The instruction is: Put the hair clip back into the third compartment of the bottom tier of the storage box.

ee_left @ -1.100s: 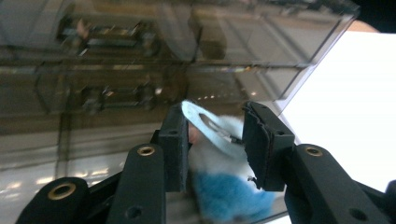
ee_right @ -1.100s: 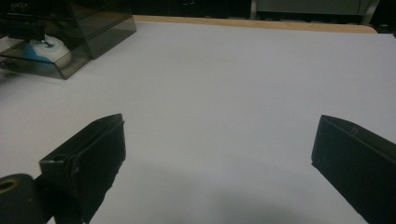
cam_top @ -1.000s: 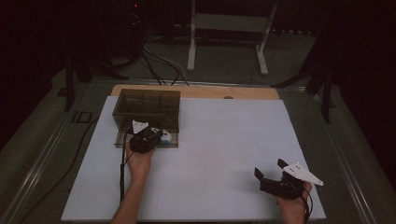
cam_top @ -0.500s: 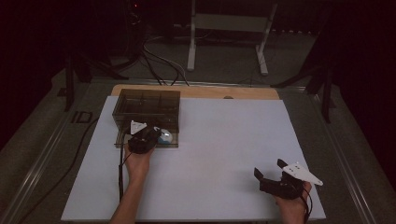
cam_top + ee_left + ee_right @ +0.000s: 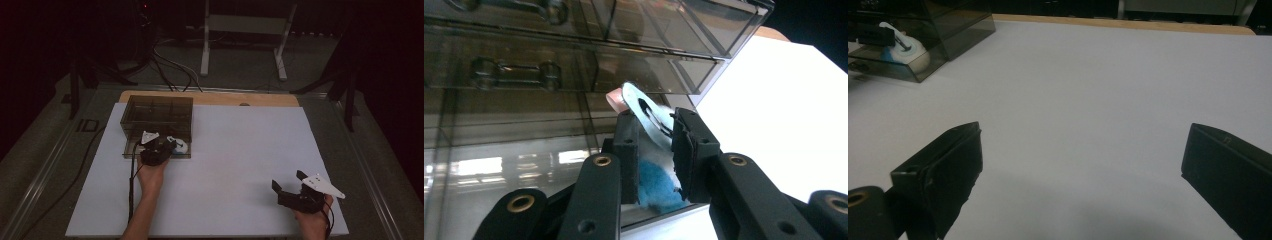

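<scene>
A smoky see-through drawer cabinet stands at the back left of the white sheet. Its bottom drawer is pulled out. Inside lies a white and blue fluffy object with a thin white disc on it. My left gripper reaches into the drawer, and in the left gripper view its jaws are shut on that disc. My right gripper rests near the front right of the sheet, held by a hand. Nothing sits between its widely open jaws.
A wooden table edge runs behind the sheet. A black cable trails from the left gripper along the forearm. Metal stand legs and floor cables lie beyond the table in the dark.
The left gripper has shifted only slightly at the drawer, still on the white and blue object. The right gripper has stayed in place.
</scene>
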`<state>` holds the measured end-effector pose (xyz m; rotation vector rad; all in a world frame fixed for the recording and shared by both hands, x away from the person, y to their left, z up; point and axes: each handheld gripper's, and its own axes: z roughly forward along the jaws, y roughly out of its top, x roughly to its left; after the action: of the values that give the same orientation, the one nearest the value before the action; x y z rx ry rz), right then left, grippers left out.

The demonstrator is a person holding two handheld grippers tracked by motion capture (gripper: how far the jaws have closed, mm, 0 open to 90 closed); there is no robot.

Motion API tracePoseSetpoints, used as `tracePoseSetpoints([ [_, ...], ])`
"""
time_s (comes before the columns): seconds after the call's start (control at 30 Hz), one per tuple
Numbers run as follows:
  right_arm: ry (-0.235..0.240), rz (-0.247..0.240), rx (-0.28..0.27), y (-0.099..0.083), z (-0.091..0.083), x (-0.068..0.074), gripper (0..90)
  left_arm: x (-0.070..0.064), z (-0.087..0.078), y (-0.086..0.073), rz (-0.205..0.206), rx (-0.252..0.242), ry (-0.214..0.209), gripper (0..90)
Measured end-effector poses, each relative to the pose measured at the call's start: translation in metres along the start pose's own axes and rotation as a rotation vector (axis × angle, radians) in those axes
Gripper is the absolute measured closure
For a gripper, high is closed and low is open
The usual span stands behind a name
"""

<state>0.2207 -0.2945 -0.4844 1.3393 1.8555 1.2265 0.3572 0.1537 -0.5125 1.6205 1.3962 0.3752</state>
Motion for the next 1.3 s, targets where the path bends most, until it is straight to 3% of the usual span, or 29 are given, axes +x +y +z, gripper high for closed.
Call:
tracePoseSetpoints([
  [0.1,0.001,-0.001,0.002,0.0,0.0,0.0,3.0,-0.002,0.001,-0.001,-0.002,0.006,-0.003,72.7],
  [0.23,0.0,-0.002,0.002,0.0,0.0,0.0,3.0,0.0,0.002,-0.002,0.0,0.024,0.03,62.5],
  [0.4,0.0,0.003,0.003,0.0,0.0,-0.001,3.0,0.003,-0.001,-0.002,-0.006,0.018,0.076,57.9],
  [0.73,0.001,0.002,0.004,0.0,0.001,0.0,3.0,0.008,-0.007,0.001,-0.021,-0.008,0.087,44.3],
  [0.87,0.001,0.003,0.005,0.0,0.001,0.0,3.0,0.007,-0.008,0.001,0.001,-0.009,0.096,36.4],
  [0.9,0.001,0.002,0.006,0.0,0.001,0.0,3.0,0.007,-0.009,0.001,0.011,-0.014,0.107,27.9],
  [0.97,0.001,0.001,0.006,0.0,0.001,0.0,3.0,0.007,-0.009,0.002,0.012,-0.015,0.107,27.4],
  [1.0,0.001,0.003,0.006,0.0,0.001,0.0,3.0,0.007,-0.01,0.002,0.012,-0.017,0.113,21.2],
  [1.13,-0.001,0.002,0.005,0.0,0.0,-0.001,3.0,0.007,-0.013,0.005,0.025,-0.019,0.135,17.1],
  [1.3,-0.002,0.002,0.005,0.0,0.0,-0.001,3.0,0.005,-0.015,0.009,0.044,-0.019,0.133,9.9],
])
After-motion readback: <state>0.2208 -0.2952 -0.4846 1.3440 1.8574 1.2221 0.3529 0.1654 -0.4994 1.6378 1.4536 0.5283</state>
